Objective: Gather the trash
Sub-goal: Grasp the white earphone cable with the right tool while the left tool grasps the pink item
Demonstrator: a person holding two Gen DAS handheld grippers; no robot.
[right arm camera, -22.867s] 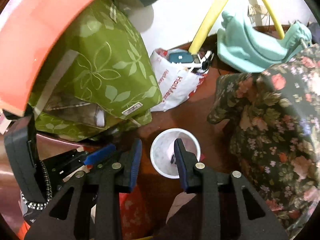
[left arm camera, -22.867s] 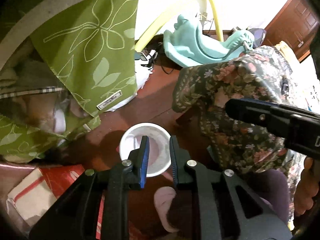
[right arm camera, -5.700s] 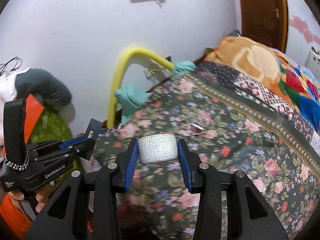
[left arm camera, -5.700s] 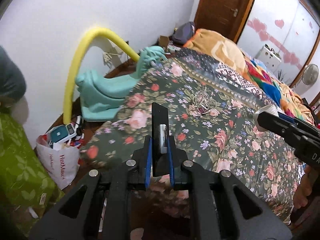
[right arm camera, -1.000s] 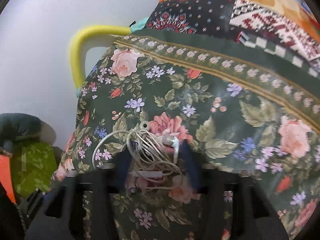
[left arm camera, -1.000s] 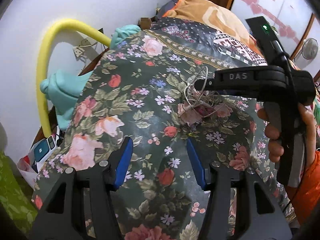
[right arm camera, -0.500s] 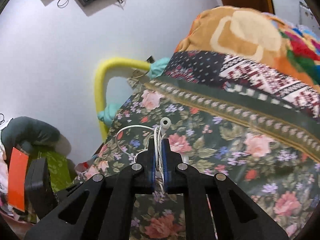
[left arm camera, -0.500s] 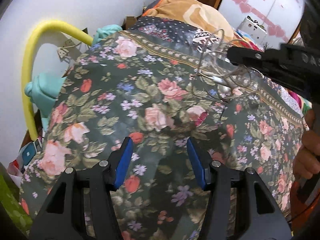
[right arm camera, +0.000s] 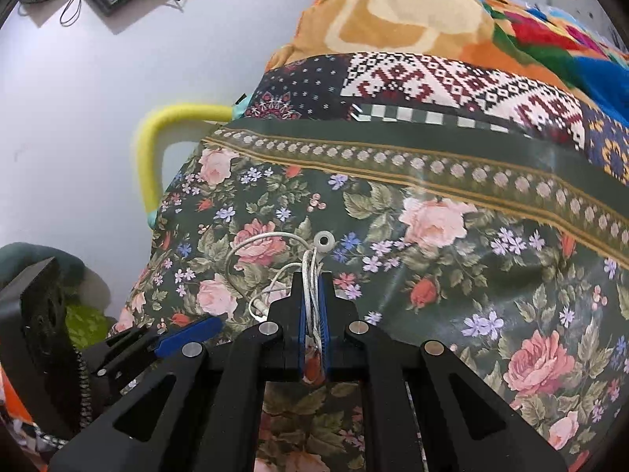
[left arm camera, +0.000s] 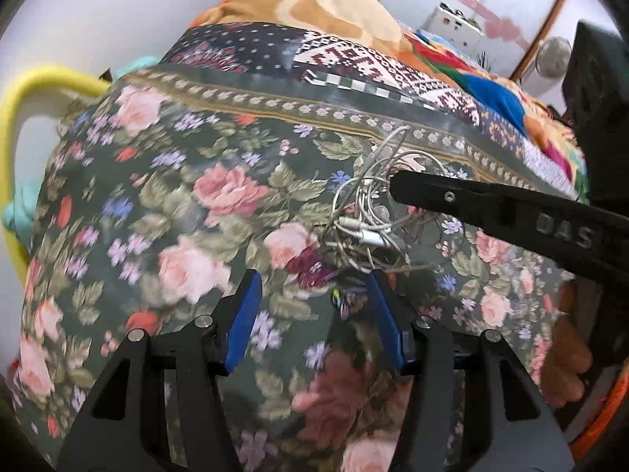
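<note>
Tangled white earphone cord (right arm camera: 310, 275) pinched in right tool (right arm camera: 311, 306) over floral bedspread (right arm camera: 452, 275).

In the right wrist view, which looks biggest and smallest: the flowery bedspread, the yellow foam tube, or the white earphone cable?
As they appear:
1. floral bedspread, filling most of the frame
2. yellow foam tube
3. white earphone cable, pinched in the right tool

The cable's nearness makes the last two unsure.

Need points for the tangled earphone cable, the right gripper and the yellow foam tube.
tangled earphone cable (left arm camera: 367, 216), left wrist view, middle of the white bundle.
right gripper (right arm camera: 311, 287), right wrist view, between its fingertips, shut on the cable.
yellow foam tube (right arm camera: 147, 145), right wrist view, on its bend by the wall.
</note>
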